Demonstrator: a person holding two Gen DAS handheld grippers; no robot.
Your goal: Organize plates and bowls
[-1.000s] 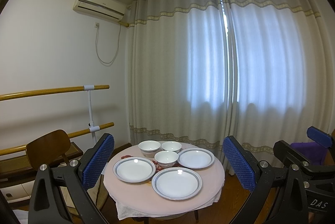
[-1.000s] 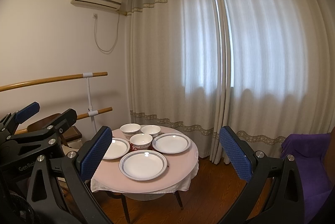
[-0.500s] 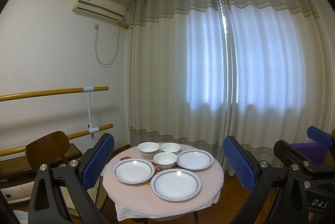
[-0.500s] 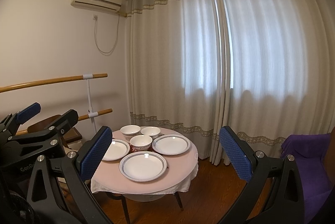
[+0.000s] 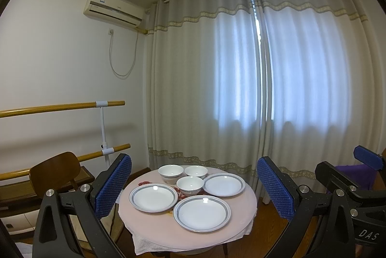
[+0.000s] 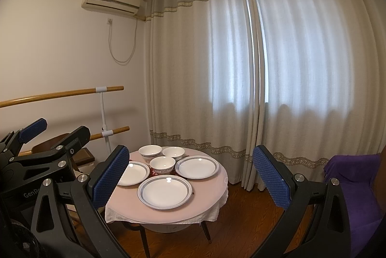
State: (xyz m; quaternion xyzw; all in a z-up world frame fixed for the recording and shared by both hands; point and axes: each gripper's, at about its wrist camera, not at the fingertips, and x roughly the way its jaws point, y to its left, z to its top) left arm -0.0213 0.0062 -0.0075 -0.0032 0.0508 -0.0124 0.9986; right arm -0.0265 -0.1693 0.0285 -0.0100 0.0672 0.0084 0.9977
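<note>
From the left wrist view we see our left tool [image 5: 193, 188] with its jaws wide apart and nothing between them, and the round bench [image 5: 149, 226] lies straight ahead and below, well apart from the blue pads [image 5: 113, 188]. On the bench stand three plates and three bowls: the near plate [image 5: 202, 213] is closest to us, the left plate [image 5: 153, 197] sits beside it toward the left pad, and the right plate [image 5: 224, 184] is further back toward the curtain [image 5: 205, 89]. The three bowls [image 5: 190, 183] stand in a cluster behind the plates, none stacked. A wooden chair [image 5: 55, 171] is near the left side of the bench, so we judge that there is less free room on that side. The right tool [image 5: 369, 159] shows at the right border, about level with ours. From the right wrist view, our right tool [image 6: 188, 176] is also spread open and empty, and here the bench [image 6: 212, 195] lies ahead and a little to the left. The near plate [image 6: 165, 191] is again the closest piece, and the right plate [image 6: 197, 166] lies on our side, so we think that the right hand is better placed for it. The bench edge on the right gives open floor [image 6: 241, 214] for approach; the purple seat [image 6: 349, 176] stays well aside.
</note>
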